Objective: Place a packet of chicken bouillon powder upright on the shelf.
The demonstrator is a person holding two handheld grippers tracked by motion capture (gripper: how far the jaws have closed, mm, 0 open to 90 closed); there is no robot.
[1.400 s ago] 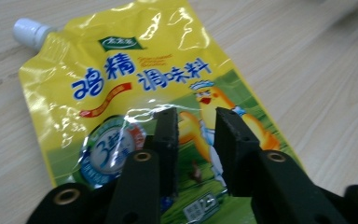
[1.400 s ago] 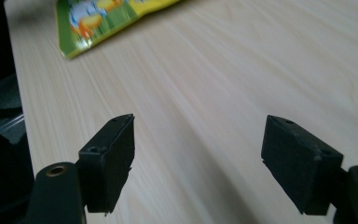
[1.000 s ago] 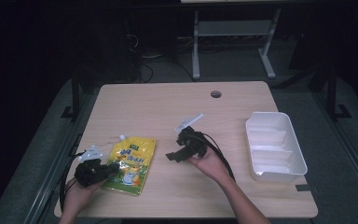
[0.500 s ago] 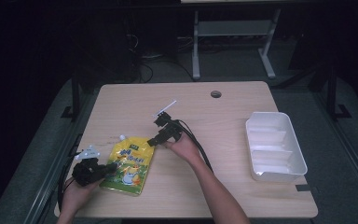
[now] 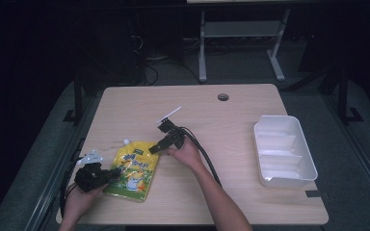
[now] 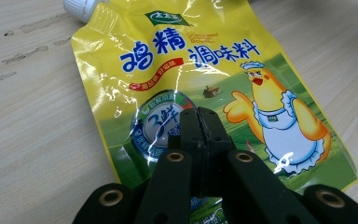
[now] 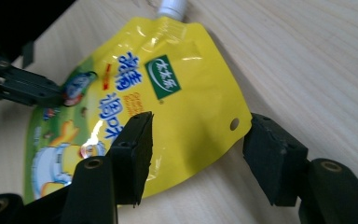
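Observation:
A yellow spouted seasoning pouch (image 5: 134, 169) with a cartoon chicken and a white cap (image 5: 125, 141) lies flat at the front left of the wooden table (image 5: 231, 125). My left gripper (image 5: 114, 172) is shut, and its joined tips (image 6: 199, 120) rest on the pouch's (image 6: 177, 70) printed face near the blue round badge. My right gripper (image 5: 153, 149) stands open at the pouch's upper right corner. Its two pads straddle the corner with the small hole (image 7: 234, 123), one over the pouch (image 7: 177, 93) and one over bare wood. The left gripper's tips (image 7: 51, 95) show farther off.
A white tray (image 5: 284, 151) with compartments stands at the right side of the table. A round cable hole (image 5: 223, 97) sits near the far edge. The right gripper's cable (image 5: 207, 159) trails along the forearm. The floor beyond is dark, with a metal stand's legs.
My right gripper has travelled left from the table's middle to the pouch's upper right corner. The left gripper has stayed at the pouch's lower left.

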